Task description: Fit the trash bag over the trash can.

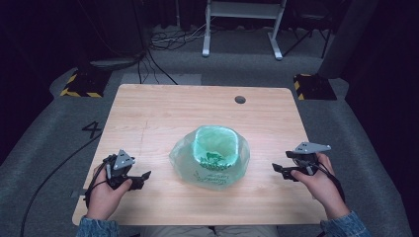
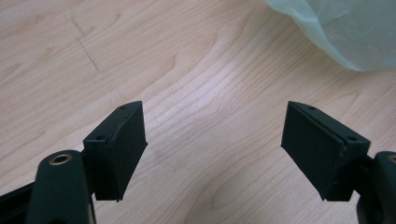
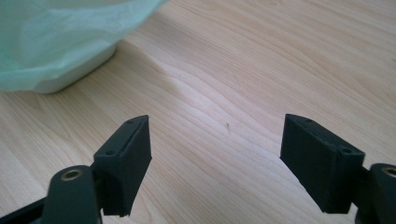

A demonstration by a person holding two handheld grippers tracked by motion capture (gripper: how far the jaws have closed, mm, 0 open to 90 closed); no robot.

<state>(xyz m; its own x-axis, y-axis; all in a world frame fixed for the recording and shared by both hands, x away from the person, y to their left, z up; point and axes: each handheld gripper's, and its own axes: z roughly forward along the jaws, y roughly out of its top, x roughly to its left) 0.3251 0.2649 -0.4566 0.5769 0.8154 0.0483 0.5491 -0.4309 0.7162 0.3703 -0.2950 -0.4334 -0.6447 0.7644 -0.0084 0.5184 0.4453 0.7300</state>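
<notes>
Left gripper and right gripper both wide open, empty, near table front edge; green bag between.

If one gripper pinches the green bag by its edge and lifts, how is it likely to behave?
The green bag looks thin and translucent, so it would probably flop and crumple. It drapes over a white container, which might lift with it or slip out. Its crinkled film could tear under a hard pinch.

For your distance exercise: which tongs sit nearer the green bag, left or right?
Right, though only narrowly. The right tongs sit open just right of the green bag; the left tongs sit open to its left, slightly farther off.
</notes>
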